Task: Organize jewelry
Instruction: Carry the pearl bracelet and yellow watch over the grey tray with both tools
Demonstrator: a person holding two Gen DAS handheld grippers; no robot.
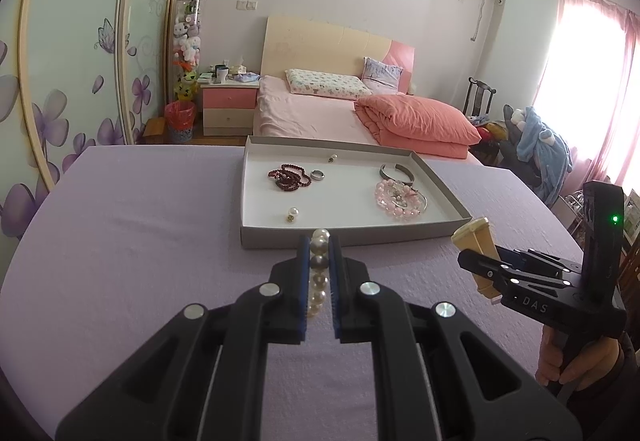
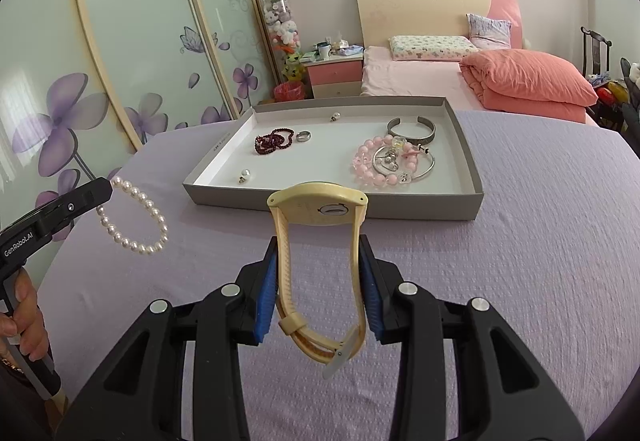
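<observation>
My left gripper (image 1: 319, 241) is shut on a white pearl bracelet (image 1: 319, 273), held above the lilac tablecloth just short of the grey tray (image 1: 352, 235). From the right wrist view the pearl bracelet (image 2: 134, 219) hangs as a loop from the left gripper (image 2: 105, 189). My right gripper (image 2: 318, 261) is shut on a cream wristwatch (image 2: 320, 209), pads pressing both straps, the clasp dangling below. The wristwatch (image 1: 476, 241) also shows at the right of the left wrist view in the right gripper (image 1: 480, 261). The tray (image 2: 336, 205) holds a dark red bead bracelet (image 2: 273, 140), a ring (image 2: 303, 136), a silver cuff (image 2: 412, 131), a pink bead bracelet (image 2: 376, 163) and pearl earrings (image 2: 245, 174).
The table (image 2: 540, 221) wears a lilac cloth. A small earring (image 2: 335, 116) lies near the tray's far wall. Behind stand a pink bed (image 2: 420, 77), a nightstand (image 2: 332, 75), a red bin (image 2: 289, 92) and flowered wardrobe doors (image 2: 120, 61). A hand (image 2: 24, 305) grips the left handle.
</observation>
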